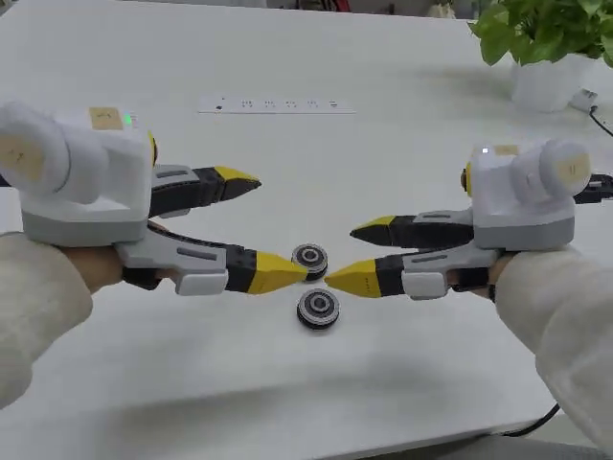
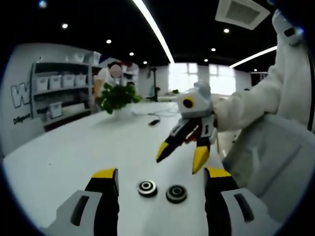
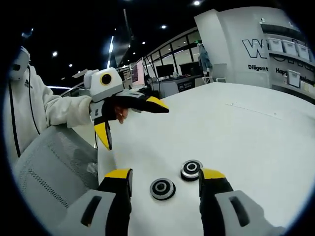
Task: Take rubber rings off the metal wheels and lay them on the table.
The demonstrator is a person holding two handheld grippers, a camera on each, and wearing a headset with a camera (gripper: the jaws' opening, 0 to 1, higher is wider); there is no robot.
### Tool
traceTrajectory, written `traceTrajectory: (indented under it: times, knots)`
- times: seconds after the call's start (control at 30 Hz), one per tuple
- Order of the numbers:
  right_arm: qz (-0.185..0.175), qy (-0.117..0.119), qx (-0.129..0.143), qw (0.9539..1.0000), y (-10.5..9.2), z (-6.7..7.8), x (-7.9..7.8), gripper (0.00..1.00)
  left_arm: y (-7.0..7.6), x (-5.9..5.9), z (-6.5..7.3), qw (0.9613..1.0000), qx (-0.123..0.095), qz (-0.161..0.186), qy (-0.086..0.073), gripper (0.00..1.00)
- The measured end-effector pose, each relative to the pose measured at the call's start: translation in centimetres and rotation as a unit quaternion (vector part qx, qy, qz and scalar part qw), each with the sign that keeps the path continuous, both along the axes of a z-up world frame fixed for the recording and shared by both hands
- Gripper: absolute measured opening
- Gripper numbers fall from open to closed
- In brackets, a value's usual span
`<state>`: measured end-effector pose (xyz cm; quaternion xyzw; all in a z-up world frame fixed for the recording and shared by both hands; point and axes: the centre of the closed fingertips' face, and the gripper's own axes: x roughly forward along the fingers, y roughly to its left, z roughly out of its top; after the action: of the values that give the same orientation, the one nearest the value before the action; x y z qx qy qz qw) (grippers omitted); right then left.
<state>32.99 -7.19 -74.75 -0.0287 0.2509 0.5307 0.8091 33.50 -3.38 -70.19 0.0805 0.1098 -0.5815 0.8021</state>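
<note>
Jaws spread wide on both, left gripper [image 1: 282, 228] and right gripper [image 1: 340, 255] hover tip to tip over two wheels [image 1: 309, 259] mid-table [image 1: 383, 144]; best pin the near wheel [image 1: 318, 308] with one, hook its rubber ring [image 1: 302, 309] off with the other.

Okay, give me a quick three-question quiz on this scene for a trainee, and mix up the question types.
1. True or false: the right gripper is shut on one of the two metal wheels.
2. Multiple choice: the left gripper has its jaws A) open, B) shut on a wheel, C) shut on nothing.
3. Short answer: what long white thing lies flat on the table beyond the wheels?

Key
1. False: both wheels lie on the table between the grippers, and neither is held.
2. A.
3. A power strip.
</note>
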Motion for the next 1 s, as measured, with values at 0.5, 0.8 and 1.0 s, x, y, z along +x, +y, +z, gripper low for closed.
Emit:
traceTrajectory:
  times: [0.5,0.8,1.0]
  knots:
    - [0.030,0.015,-0.065,0.9973,-0.2,-3.6,-1.3,0.40,-2.7,-1.4,-3.2,0.9996,0.019,-0.022,0.001,0.54]
    - [0.034,0.009,-0.074,0.9967,-0.3,-4.0,-1.4,0.34,-3.7,-1.7,-5.0,0.9990,0.034,-0.023,0.016,0.39]
    - [0.045,0.012,-0.080,0.9957,-0.1,-4.5,-1.8,0.29,-4.1,-2.2,-7.0,0.9972,0.064,-0.034,0.018,0.34]
